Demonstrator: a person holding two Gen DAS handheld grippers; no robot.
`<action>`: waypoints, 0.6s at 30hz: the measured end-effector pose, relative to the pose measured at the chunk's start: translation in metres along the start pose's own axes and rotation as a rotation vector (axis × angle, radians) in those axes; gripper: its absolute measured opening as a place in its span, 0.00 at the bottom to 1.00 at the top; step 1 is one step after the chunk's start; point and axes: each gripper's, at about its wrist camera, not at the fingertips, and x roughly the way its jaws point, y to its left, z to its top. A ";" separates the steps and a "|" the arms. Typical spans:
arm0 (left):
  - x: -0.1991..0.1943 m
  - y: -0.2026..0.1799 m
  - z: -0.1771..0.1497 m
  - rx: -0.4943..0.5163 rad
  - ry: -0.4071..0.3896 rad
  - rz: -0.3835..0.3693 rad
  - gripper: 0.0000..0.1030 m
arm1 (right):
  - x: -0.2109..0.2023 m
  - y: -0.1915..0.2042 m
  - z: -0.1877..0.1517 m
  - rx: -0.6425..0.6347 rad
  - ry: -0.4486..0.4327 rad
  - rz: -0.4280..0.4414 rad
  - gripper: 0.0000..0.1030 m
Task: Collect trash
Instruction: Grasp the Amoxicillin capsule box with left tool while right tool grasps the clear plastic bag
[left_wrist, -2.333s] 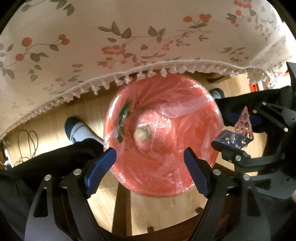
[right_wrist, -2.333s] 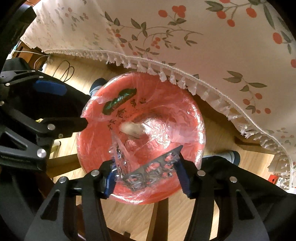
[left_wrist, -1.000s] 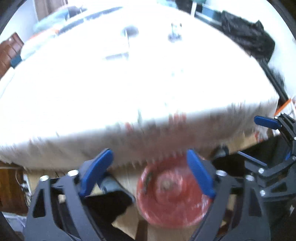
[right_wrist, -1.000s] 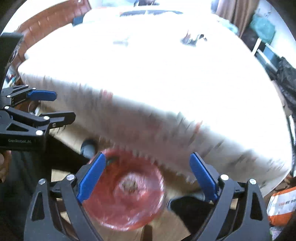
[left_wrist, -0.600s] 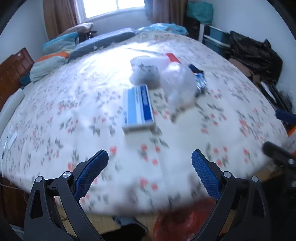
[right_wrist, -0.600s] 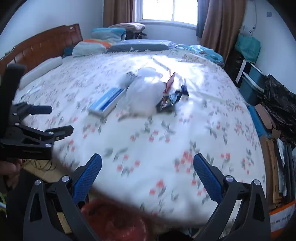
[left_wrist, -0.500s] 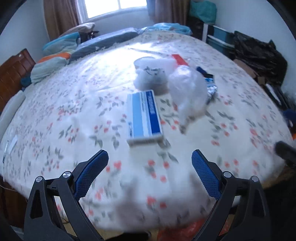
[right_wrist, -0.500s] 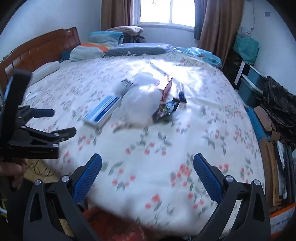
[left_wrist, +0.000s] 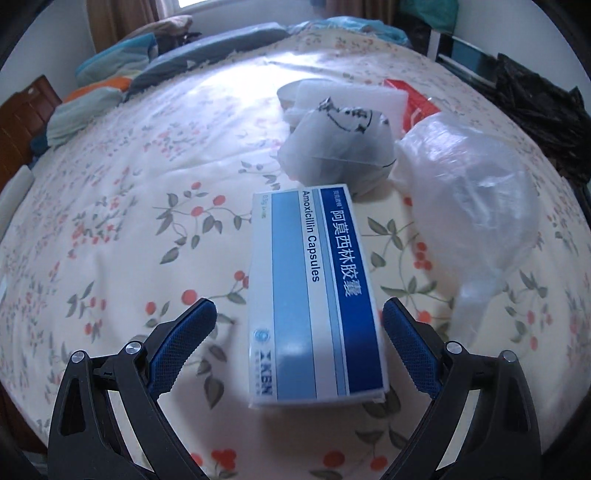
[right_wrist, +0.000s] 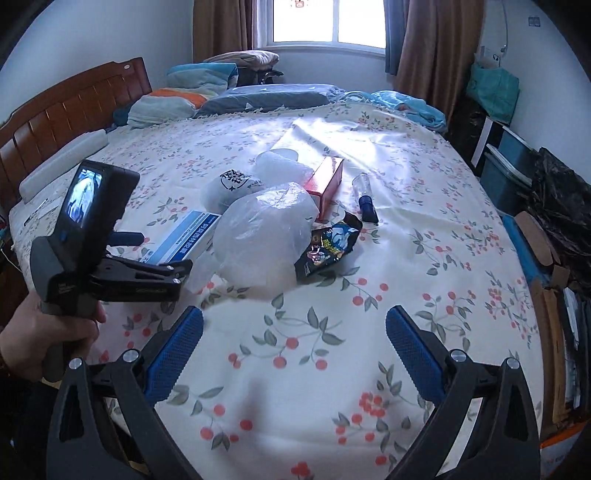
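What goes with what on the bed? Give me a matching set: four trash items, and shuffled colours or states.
Items:
1. medicine box
2. snack wrapper
3. carton
4. plastic bag

States:
A. red, behind the bag
B. clear, crumpled
C. blue and white, between the left tool's open fingers
D. dark, printed, lying flat

Pairs: 1-C, 2-D, 3-A, 4-B
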 end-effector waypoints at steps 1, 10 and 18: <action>0.004 0.000 0.000 0.001 0.004 -0.004 0.91 | 0.004 0.000 0.002 0.001 0.001 0.002 0.95; 0.009 0.006 0.003 -0.013 -0.017 -0.034 0.71 | 0.029 0.007 0.014 0.007 0.007 0.014 0.95; -0.008 0.014 -0.011 -0.011 -0.037 -0.024 0.71 | 0.072 0.025 0.046 0.011 0.012 0.006 0.95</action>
